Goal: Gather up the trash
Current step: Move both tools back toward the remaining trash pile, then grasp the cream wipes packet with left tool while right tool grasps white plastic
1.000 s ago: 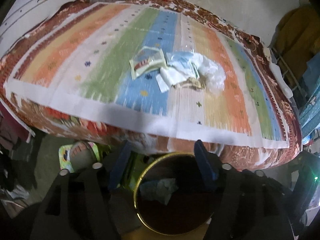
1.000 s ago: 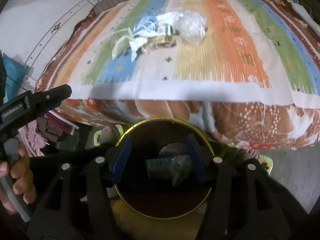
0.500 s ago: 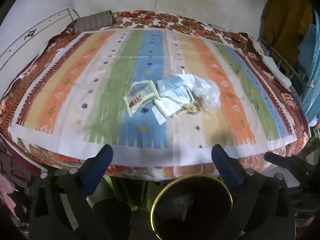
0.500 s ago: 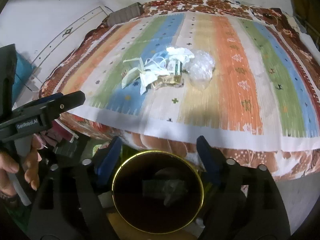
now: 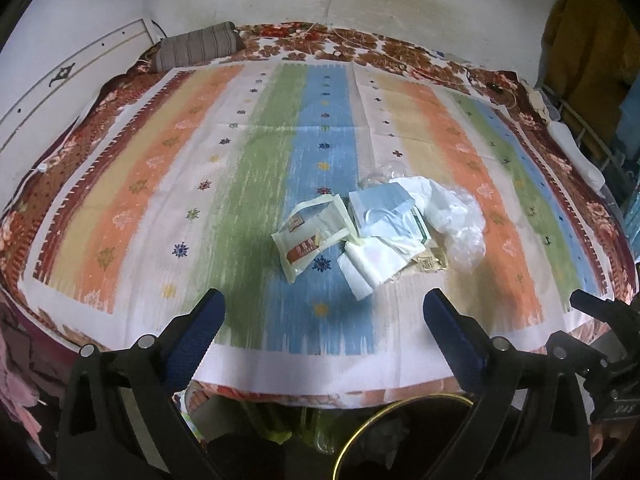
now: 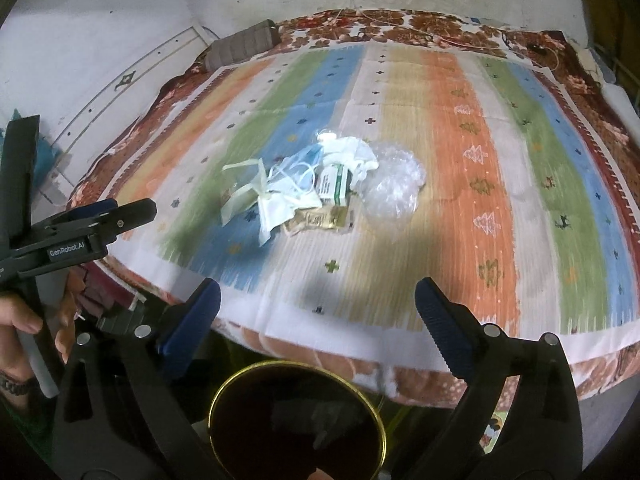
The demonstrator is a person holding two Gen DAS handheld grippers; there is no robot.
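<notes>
A pile of trash lies mid-bed on the striped cover: a pale yellow wrapper [image 5: 310,236], a blue face mask [image 5: 380,202], white paper [image 5: 370,266], a crumpled clear plastic bag [image 5: 460,228] and a small box [image 6: 334,182]. A dark bin with a gold rim [image 6: 296,424] stands on the floor at the bed's near edge, with a crumpled piece inside; it also shows in the left wrist view [image 5: 400,440]. My left gripper [image 5: 324,328] is open and empty above the bed's near edge. My right gripper [image 6: 318,308] is open and empty above the bin.
The striped cover [image 5: 248,184] spans a floral bedspread. A striped pillow [image 5: 198,46] lies at the far left corner. Clothes hang at the right [image 5: 580,40]. The left gripper's body [image 6: 80,236] shows at the left of the right wrist view.
Both grippers opened wide and rose from over the bin toward the bed. The trash pile now looks nearer; the crumpled piece the right gripper held lies in the bin.
</notes>
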